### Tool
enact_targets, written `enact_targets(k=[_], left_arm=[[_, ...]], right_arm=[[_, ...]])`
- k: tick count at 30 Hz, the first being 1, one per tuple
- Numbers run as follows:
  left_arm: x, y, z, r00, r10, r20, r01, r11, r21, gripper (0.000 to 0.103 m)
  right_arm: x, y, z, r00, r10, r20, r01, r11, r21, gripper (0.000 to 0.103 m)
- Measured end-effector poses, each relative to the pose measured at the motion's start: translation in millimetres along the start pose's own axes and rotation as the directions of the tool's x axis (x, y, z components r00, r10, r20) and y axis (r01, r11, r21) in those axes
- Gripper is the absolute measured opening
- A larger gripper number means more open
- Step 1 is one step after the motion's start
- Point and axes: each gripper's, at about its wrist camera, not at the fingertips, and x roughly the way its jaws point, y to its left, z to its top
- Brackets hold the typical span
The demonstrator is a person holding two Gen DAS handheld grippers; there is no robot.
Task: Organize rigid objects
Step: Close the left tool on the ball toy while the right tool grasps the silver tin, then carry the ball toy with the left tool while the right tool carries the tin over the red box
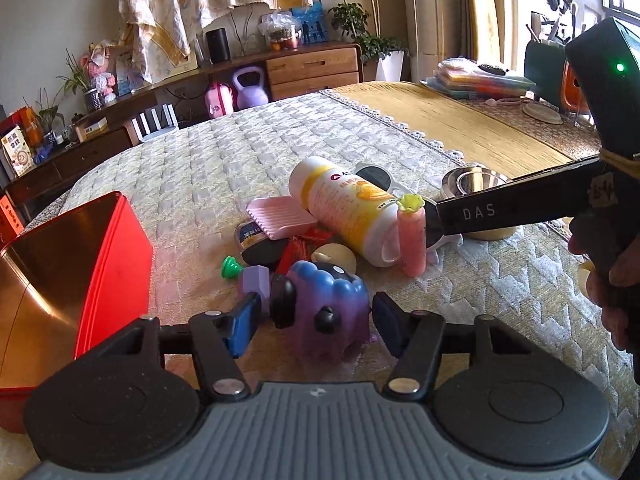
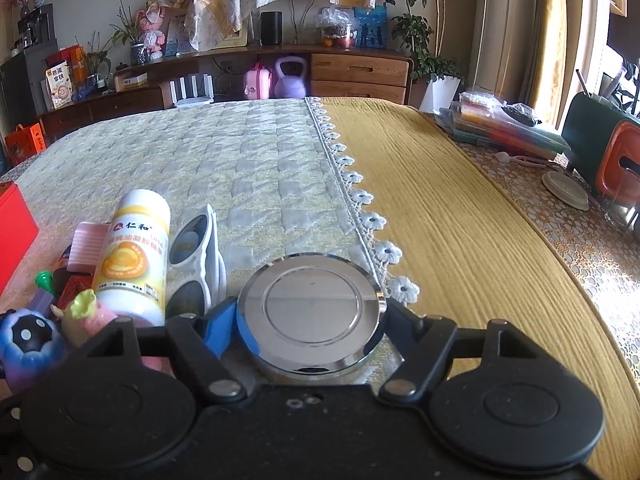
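Fingers first: left gripper (image 1: 320,320) straddles the purple-blue toy (image 1: 328,312), pads look just short of it, no grip yet afaict. Right gripper (image 2: 310,320) has the round steel tin (image 2: 310,318) btwn its fingers, pads at its rim; can't tell if clamped. Red bin (image 1: 116,248) shows nothing inside. Bottle (image 1: 348,216), sunglasses (image 2: 200,256), carrot toy (image 1: 412,240) all on the quilted cloth (image 1: 240,148), unsorted. Barely started imo.

Bright daylight pours in from the window (image 2: 616,52) at far right, blown out to white there. Sun patches hit the lace cloth (image 2: 592,264) below it. Glare flashes off the round metal tin (image 2: 310,316) and inside the red box (image 1: 52,264). Strong fisheye bending curves the quilted cover's (image 1: 248,148) far edge. Corners go dark; near gripper bodies look soft.
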Motion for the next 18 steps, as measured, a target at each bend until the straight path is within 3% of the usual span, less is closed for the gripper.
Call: enact_targets(k=[8, 18], left_arm=[[-2.5, 0.0, 1.2, 1.000, -0.017, -0.011, 0.017, 1.000, -0.018, 0.055], [-20.8, 17.5, -2.9, 0.997, -0.057, -0.042, 0.052, 0.994, -0.097, 0.055]], right_arm=[[-15.5, -5.0, -2.9, 1.000, -0.013, 0.020, 0.013, 1.000, -0.007, 0.076], [-69.0, -6.3, -6.4, 0.998, 0.040, 0.045, -0.038, 0.999, -0.028, 0.076]])
